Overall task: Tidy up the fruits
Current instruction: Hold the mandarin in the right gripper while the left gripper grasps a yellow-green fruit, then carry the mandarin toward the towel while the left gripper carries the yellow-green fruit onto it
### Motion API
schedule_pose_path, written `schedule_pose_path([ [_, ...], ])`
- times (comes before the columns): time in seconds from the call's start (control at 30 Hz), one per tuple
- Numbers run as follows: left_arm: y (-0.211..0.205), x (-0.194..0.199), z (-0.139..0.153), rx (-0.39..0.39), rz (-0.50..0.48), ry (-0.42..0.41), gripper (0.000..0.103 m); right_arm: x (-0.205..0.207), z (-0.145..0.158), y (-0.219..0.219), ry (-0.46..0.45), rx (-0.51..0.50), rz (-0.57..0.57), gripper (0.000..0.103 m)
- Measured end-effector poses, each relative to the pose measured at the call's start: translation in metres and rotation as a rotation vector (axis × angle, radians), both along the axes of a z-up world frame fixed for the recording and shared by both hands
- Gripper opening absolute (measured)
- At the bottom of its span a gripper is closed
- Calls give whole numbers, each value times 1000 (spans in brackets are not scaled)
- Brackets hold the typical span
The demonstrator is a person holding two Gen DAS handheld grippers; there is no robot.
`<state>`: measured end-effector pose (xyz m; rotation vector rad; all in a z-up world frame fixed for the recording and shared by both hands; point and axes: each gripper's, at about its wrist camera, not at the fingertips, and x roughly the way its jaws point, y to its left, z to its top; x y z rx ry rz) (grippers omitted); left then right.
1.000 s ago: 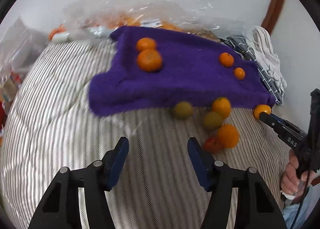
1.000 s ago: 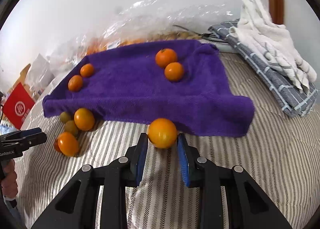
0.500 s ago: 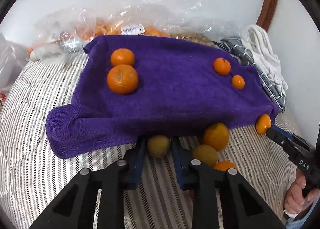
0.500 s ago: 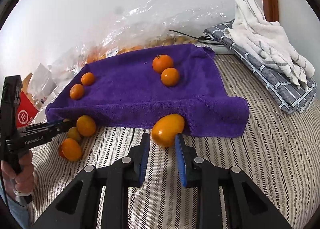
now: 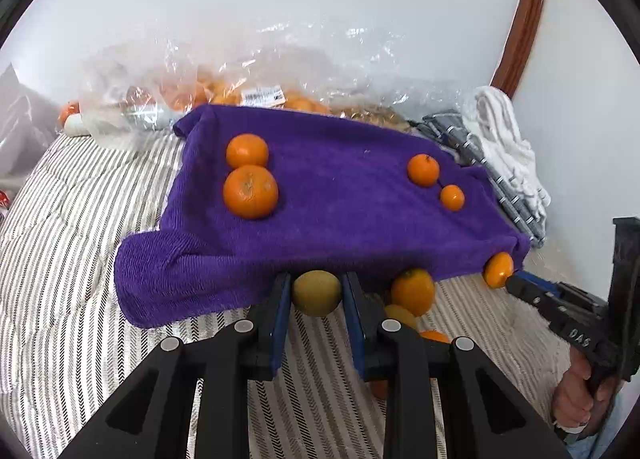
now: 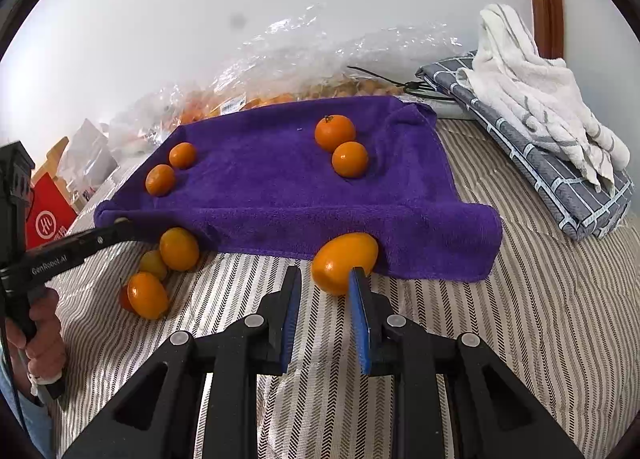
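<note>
A purple towel (image 5: 340, 199) lies on the striped bed and carries several oranges, two at its left (image 5: 250, 191) and two at its right (image 5: 423, 169). My left gripper (image 5: 316, 291) is shut on a yellow-green fruit (image 5: 316, 293) at the towel's front edge. In the right wrist view my right gripper (image 6: 324, 279) stands slightly open; an orange fruit (image 6: 344, 261) lies just beyond its tips, against the right finger and the towel (image 6: 280, 187) edge. Loose fruits (image 6: 178, 249) lie in a cluster at the left there.
A clear plastic bag of oranges (image 5: 240, 95) lies behind the towel by the wall. A folded grey cloth with a white towel (image 6: 540, 107) sits at the right. A red box (image 6: 46, 221) stands at the far left.
My left gripper moved forward to the towel's edge and closed on the yellow-green fruit. My right gripper's orange fruit slipped forward out of the jaws and now lies against the towel.
</note>
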<state>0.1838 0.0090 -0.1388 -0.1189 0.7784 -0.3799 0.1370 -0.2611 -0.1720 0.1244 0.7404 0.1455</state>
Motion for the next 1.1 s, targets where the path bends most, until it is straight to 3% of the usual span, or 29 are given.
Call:
schedule_pose_path([
  [0.23,-1,-10,16,-42,-11,-104,25,-3,2,-4,-18,20,2,24],
  [0.47,10,-10,25,-81,46,-120,25,-7,5,-5,-41,39,10,22],
  [0.63,15,-15,32,-40,116,-206,25,-13,10,-3,-74,29,10,19],
  [0.8,17,-12,28,-6,154,-208,25,-11,10,-3,-45,71,15,16],
  [0.97,19,-13,28,-9,166,-213,25,-7,0,0,9,48,34,15],
  [1.1,22,-12,27,-13,177,-211,25,-7,0,3,14,36,37,27],
])
